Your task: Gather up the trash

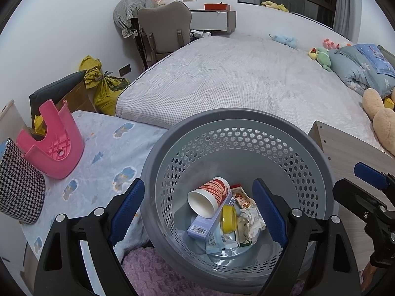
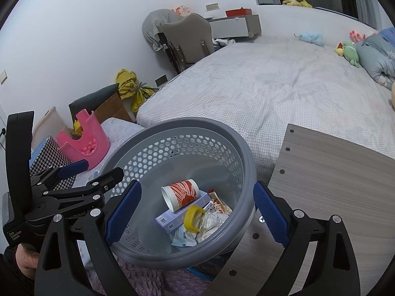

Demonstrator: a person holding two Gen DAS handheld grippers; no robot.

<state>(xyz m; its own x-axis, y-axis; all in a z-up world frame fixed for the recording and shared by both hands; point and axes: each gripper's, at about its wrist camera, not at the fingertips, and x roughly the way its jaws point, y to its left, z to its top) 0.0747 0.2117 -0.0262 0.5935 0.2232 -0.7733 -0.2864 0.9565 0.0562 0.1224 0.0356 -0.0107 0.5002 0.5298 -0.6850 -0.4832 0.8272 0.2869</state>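
Bedroom with a grey checked bed (image 1: 234,74) fills the upper frame; a grey perforated plastic wastebasket (image 1: 237,123) at lower centre holds trash. Left tool (image 1: 201,212) and right tool (image 2: 197,212) stand spread, gripping nothing.

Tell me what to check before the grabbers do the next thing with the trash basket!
1. Right gripper empty: ok, open, nothing between its fingers.
2. Left gripper empty: ok, open too.
3. Paper cup and yellow lid inside the basket: ok.
4. Room left in the basket: ok, trash covers only the bottom.
5. More trash on the bed: cannot tell; only soft toys stand out there.
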